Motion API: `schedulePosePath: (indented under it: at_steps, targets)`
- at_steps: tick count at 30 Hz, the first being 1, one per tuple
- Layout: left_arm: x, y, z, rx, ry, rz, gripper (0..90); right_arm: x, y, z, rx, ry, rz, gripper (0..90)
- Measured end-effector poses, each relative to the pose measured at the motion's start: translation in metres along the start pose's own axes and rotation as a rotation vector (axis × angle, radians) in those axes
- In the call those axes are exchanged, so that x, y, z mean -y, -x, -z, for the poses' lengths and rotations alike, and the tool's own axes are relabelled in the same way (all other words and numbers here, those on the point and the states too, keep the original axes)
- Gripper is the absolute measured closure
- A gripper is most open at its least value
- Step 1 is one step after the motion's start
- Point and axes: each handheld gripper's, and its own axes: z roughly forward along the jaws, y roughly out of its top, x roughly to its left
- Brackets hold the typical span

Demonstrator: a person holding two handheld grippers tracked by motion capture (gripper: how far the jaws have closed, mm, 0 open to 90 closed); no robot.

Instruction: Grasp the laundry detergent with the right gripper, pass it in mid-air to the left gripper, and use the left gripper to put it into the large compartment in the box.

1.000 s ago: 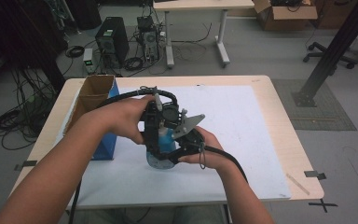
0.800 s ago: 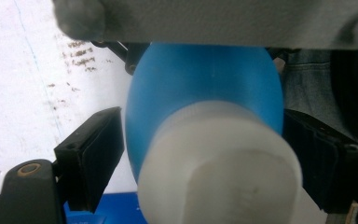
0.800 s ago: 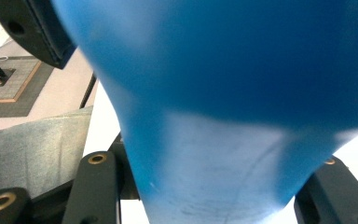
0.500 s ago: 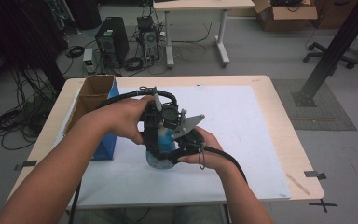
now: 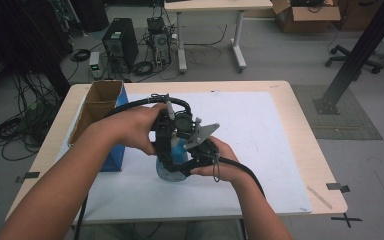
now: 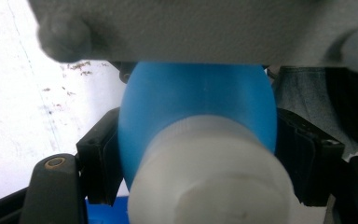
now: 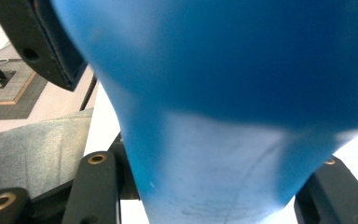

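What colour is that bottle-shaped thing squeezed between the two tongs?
Blue body with a whitish cap, clearest in the left gripper view.

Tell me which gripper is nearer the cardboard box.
Left: left gripper, jaws just closing on the blue bulb, sits right of the box; right gripper farther right.

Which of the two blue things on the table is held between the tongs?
The rounded blue bottle with the white cap, at the table's middle: both tongs grip it. The blue box with the open cardboard top stands apart at the left, untouched.
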Motion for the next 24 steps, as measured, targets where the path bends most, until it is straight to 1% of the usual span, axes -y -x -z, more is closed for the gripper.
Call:
schedulePosePath:
  at_steps: [2, 3, 4, 7, 11, 12, 13, 18, 20, 21, 22, 23, 24]
  targets:
    - [0.0004, -0.0002, -0.0002, 0.000, -0.004, 0.001, 27.1, -0.0003, -0.0004, -0.0002, -0.003, 0.004, -0.004, 45.5]
    - [0.0005, -0.0002, -0.0004, 0.001, -0.005, 0.001, 27.7, -0.0001, 0.0002, -0.0005, -0.002, 0.006, 0.006, 45.5]
    - [0.0005, 0.0000, -0.0005, 0.001, -0.003, 0.003, 28.2, -0.0004, -0.0005, -0.0002, -0.004, 0.004, -0.004, 45.5]
    - [0.0002, 0.0001, -0.0004, 0.002, -0.001, 0.003, 29.1, -0.0004, -0.0007, -0.0005, -0.004, 0.004, -0.004, 45.5]
    - [-0.0005, 0.0010, -0.0010, -0.009, -0.010, 0.000, 30.1, -0.0005, -0.0010, -0.0006, -0.004, 0.005, -0.007, 45.5]
    - [-0.0003, 0.0012, -0.0010, -0.014, -0.012, -0.002, 31.3, -0.0003, -0.0006, -0.0012, -0.001, 0.006, 0.003, 45.5]
    - [-0.0002, 0.0013, -0.0012, -0.018, -0.011, -0.001, 32.2, -0.0006, -0.0013, -0.0012, -0.001, 0.004, -0.005, 45.5]
    - [0.0003, 0.0024, -0.0009, -0.036, -0.013, -0.001, 35.3, -0.0010, -0.0017, -0.0019, -0.003, 0.005, -0.005, 45.5]
    - [0.0005, 0.0038, -0.0004, -0.059, -0.009, -0.003, 36.5, -0.0016, -0.0013, -0.0016, -0.007, 0.014, -0.009, 45.5]
    - [0.0005, 0.0041, 0.0001, -0.067, -0.010, -0.009, 37.0, -0.0021, -0.0019, -0.0009, -0.013, 0.016, -0.023, 45.5]
    - [0.0004, 0.0045, 0.0003, -0.072, -0.009, -0.011, 37.2, -0.0021, -0.0009, -0.0010, -0.012, 0.023, -0.016, 45.6]
    - [0.0000, 0.0050, 0.0008, -0.080, -0.019, -0.018, 37.2, -0.0022, -0.0001, -0.0006, -0.004, 0.020, -0.010, 45.6]
    - [-0.0003, 0.0060, 0.0003, -0.090, -0.019, -0.015, 37.3, -0.0031, -0.0017, -0.0007, -0.018, 0.030, -0.025, 45.6]
